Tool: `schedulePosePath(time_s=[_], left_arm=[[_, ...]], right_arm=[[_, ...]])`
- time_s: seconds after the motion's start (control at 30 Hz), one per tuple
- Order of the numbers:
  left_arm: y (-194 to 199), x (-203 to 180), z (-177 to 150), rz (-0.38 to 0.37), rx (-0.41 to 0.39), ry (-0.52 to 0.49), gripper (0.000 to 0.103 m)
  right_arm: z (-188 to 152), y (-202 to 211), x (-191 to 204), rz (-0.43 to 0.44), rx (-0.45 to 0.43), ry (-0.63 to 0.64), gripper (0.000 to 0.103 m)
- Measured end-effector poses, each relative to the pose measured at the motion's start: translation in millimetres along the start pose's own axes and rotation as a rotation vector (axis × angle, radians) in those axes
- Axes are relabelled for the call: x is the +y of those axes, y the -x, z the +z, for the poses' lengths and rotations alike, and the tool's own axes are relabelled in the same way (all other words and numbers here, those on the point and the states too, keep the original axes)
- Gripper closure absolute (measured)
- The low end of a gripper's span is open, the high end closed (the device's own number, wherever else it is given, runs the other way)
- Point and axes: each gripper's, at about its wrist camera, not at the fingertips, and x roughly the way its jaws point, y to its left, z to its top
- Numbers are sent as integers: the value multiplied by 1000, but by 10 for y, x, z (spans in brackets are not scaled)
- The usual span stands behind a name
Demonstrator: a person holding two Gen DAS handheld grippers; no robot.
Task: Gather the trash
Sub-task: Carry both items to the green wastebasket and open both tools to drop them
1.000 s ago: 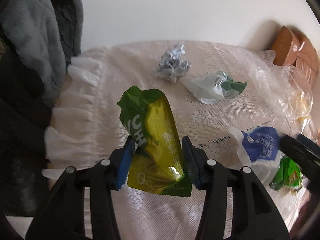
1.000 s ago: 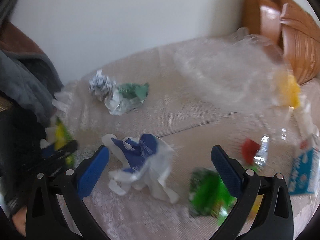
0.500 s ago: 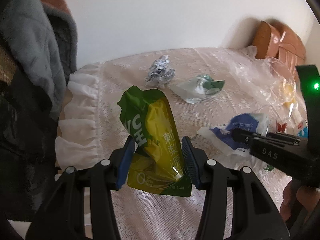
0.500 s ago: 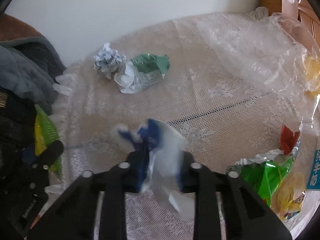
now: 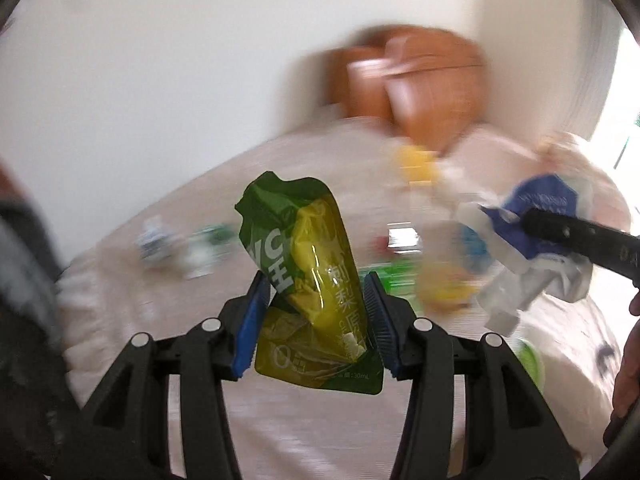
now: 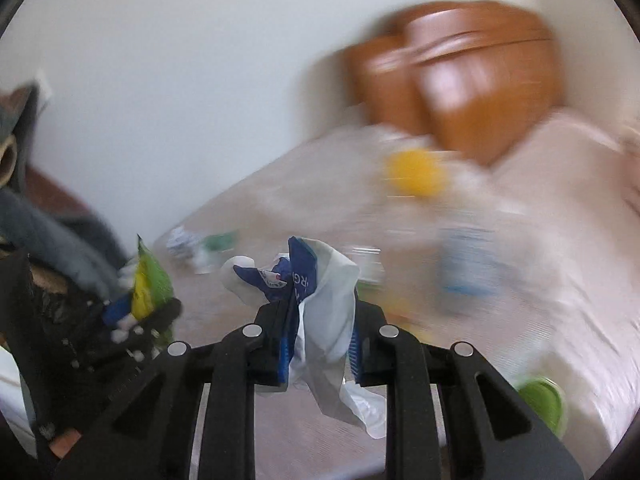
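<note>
My left gripper (image 5: 316, 320) is shut on a green and yellow drink pouch (image 5: 312, 276) and holds it above the lace-covered table (image 5: 280, 420). My right gripper (image 6: 318, 340) is shut on a crumpled blue and white plastic wrapper (image 6: 320, 312), lifted off the table. That wrapper and the right gripper show at the right of the left wrist view (image 5: 536, 232). The pouch shows at the left of the right wrist view (image 6: 150, 284). Both views are motion-blurred.
More trash lies blurred on the table: a crumpled paper ball (image 6: 180, 240), a green and white wrapper (image 6: 216, 246), a yellow item (image 6: 414, 172), a blue and white carton (image 6: 468, 268). Brown wooden chair backs (image 6: 480, 76) stand behind. Grey clothing (image 6: 48, 236) hangs at left.
My right gripper closed on the blue and white wrapper and lifted it off the table. Both grippers have swung to the right, toward the chairs. The left still holds the pouch.
</note>
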Motion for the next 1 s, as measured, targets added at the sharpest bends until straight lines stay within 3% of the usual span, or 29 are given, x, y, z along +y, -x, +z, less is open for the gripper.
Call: schedulePosePath(time_s=[0.1, 0.23, 0.53, 0.8, 0.87, 1.0], left_arm=[[80, -706, 24, -111, -14, -66, 55], [141, -1596, -23, -274, 16, -145, 55], [116, -3205, -346, -449, 82, -386, 55], [-797, -4195, -1033, -463, 268, -519, 52], [-1021, -4288, -1179, -461, 311, -533, 38], [-1169, -4388, -1369, -464, 345, -528, 23]], right_arm=[[-384, 588, -786, -171, -20, -92, 81], [-864, 1088, -1592, -299, -8, -229, 81], [-1535, 1880, -2625, -407, -88, -384, 81], [-1759, 1997, -3112, -472, -73, -462, 81], [-1812, 1975, -3203, -465, -64, -482, 81], [-1883, 1881, -3302, -442, -46, -501, 81]])
